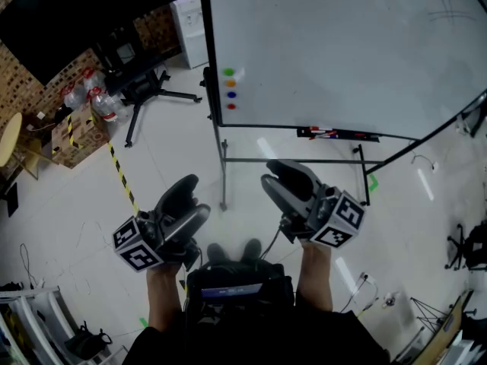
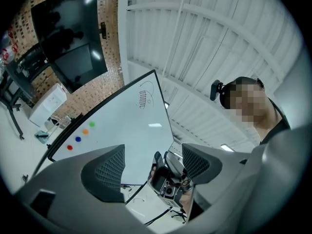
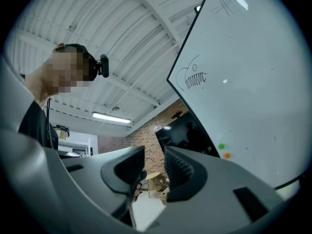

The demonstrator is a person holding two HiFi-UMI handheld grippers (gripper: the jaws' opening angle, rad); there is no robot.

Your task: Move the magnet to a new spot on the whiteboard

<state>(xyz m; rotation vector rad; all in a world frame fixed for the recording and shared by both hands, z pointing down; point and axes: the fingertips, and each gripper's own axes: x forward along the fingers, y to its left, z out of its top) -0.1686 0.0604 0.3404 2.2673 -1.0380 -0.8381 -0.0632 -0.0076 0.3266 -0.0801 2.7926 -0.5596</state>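
Observation:
The whiteboard stands ahead of me. Near its lower left edge is a column of small round magnets: green, orange, blue and red. My left gripper and right gripper hang side by side above the floor, short of the board, both open and empty. In the left gripper view the green magnet and red magnet show beyond the wide jaws of the left gripper. The right gripper shows a narrower gap, with the green magnet off to its right.
A tray with markers runs under the board, on a metal stand. On the floor at the left are a black chair base, cardboard boxes with water bottles and a yellow-black tape strip.

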